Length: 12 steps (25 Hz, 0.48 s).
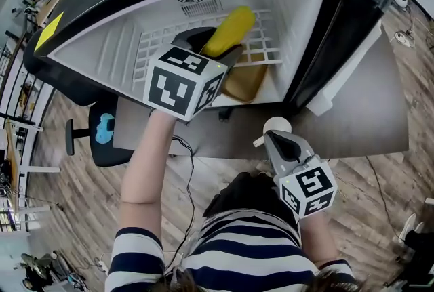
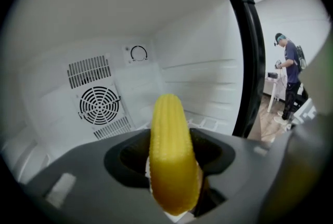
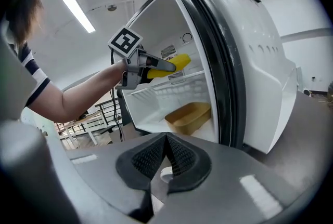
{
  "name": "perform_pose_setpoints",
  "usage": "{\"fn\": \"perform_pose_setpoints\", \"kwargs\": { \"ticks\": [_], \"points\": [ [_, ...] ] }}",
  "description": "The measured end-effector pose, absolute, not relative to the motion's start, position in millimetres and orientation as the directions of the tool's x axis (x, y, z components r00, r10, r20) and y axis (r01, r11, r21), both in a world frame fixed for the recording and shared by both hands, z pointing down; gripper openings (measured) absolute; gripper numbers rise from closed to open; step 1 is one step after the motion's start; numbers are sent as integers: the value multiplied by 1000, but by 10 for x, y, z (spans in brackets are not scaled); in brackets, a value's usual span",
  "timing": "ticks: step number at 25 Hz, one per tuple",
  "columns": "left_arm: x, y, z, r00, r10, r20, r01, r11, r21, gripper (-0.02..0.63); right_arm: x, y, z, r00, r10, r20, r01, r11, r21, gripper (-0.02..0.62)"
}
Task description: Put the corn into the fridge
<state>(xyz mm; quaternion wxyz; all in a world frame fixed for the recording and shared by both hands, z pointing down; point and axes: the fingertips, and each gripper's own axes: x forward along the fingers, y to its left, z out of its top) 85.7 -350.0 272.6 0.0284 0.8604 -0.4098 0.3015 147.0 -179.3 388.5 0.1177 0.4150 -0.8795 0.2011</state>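
Observation:
My left gripper [image 1: 220, 47] is shut on a yellow corn cob [image 1: 230, 30], held inside the open white fridge [image 1: 122, 47] above its wire shelf [image 1: 159, 47]. In the left gripper view the corn [image 2: 169, 150] sticks out between the jaws toward the fridge's back wall with its fan grille [image 2: 99, 105]. From the right gripper view the corn [image 3: 174, 64] and left gripper [image 3: 156, 65] show at the fridge opening. My right gripper [image 1: 279, 141] hangs low outside the fridge, near the table edge, its jaws pressed together [image 3: 165, 158] with nothing between them.
A tan tray [image 1: 244, 84] lies on the fridge floor below the shelf, also seen as the tan tray [image 3: 188, 118]. The fridge door [image 1: 352, 26] stands open at the right. The fridge rests on a grey table [image 1: 352, 128]. A person [image 2: 289, 77] stands far off.

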Motion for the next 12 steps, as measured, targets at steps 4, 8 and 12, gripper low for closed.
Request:
{"fn": "perform_pose_setpoints", "kwargs": {
  "ticks": [4, 8, 12],
  "points": [
    [994, -3575, 2798, 477, -660, 580, -707, -681, -194, 0, 1544, -1770, 3922, -623, -685, 378, -781, 567, -261, -5],
    [1083, -3605, 2862, 469, -640, 609, -689, -696, -201, 0, 1595, -1747, 3937, -617, -688, 382, -786, 561, -260, -5],
    [1120, -3628, 2909, 462, -618, 636, -667, -715, -210, 0, 1640, -1746, 3950, -609, -693, 385, -792, 555, -255, -5]
  ]
}}
